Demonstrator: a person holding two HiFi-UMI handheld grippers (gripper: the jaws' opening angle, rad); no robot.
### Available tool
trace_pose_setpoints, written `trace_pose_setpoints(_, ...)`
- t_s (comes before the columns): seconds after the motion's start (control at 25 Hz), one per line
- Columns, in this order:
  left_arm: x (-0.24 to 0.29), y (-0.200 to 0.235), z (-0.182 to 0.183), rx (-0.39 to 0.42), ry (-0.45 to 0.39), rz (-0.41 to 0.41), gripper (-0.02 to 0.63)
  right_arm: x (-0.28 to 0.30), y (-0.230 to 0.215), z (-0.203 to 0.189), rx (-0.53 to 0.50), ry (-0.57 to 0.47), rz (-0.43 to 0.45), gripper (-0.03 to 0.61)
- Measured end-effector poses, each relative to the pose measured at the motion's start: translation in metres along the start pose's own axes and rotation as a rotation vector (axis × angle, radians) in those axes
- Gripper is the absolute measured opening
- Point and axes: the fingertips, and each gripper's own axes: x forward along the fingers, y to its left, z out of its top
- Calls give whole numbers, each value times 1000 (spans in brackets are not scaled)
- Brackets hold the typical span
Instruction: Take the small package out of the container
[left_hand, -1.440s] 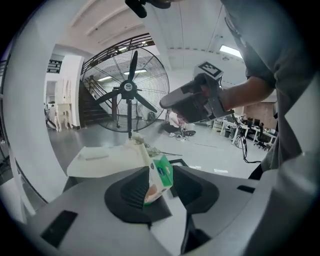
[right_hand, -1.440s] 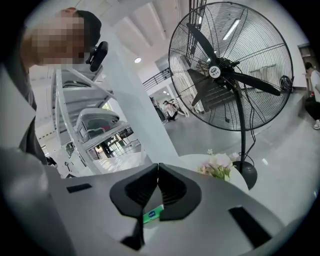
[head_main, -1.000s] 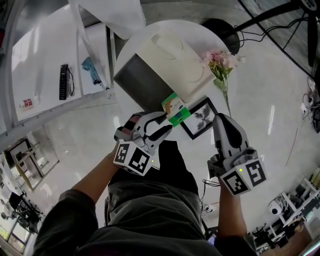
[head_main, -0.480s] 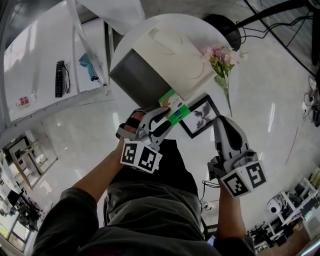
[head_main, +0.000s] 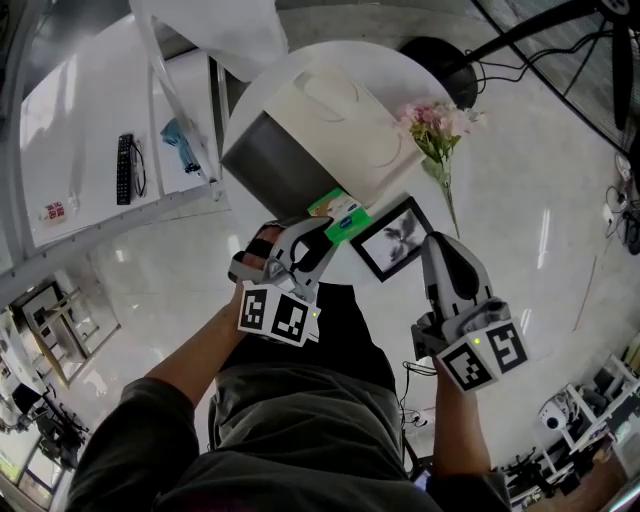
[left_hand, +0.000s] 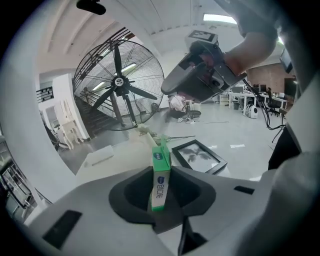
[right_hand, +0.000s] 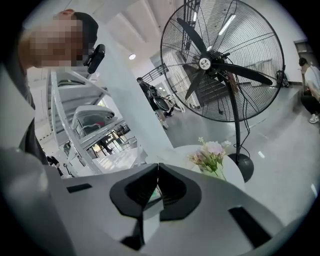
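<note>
The person stands at a round white table (head_main: 392, 62) with a gripper in each hand. The left gripper (head_main: 322, 236) points down toward the table edge. Its jaws have just been closing and now press from both sides on the small package (head_main: 340, 212), a slim green and white box that stands upright between the pads in the left gripper view. From above, the package sits right at the near corner of the container (head_main: 318, 128), a white bag lying on its side with its dark grey end turned toward the person. The package overlaps that corner, and I cannot tell whether it is fully clear of the opening. Just to its right a black picture frame (head_main: 393, 236) holding a leaf print lies flat on the table. Beyond the frame is a bunch of pink flowers (head_main: 436, 128) with its stems trailing toward the rim. The right gripper (head_main: 438, 250) hangs beside the frame, apart from the package, with its jaws drawn together tip to tip and nothing gripped between them. A large black pedestal fan (right_hand: 220, 62) stands on the shiny floor behind the table. Off to the left, a white shelf unit holds a black remote (head_main: 125, 165)
</note>
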Motion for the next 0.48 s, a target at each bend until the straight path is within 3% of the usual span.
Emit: trace_pose_setpoints(0.48,-48,56,51,-150,-123,12,106,1,20,38,-32,-68,-13,21)
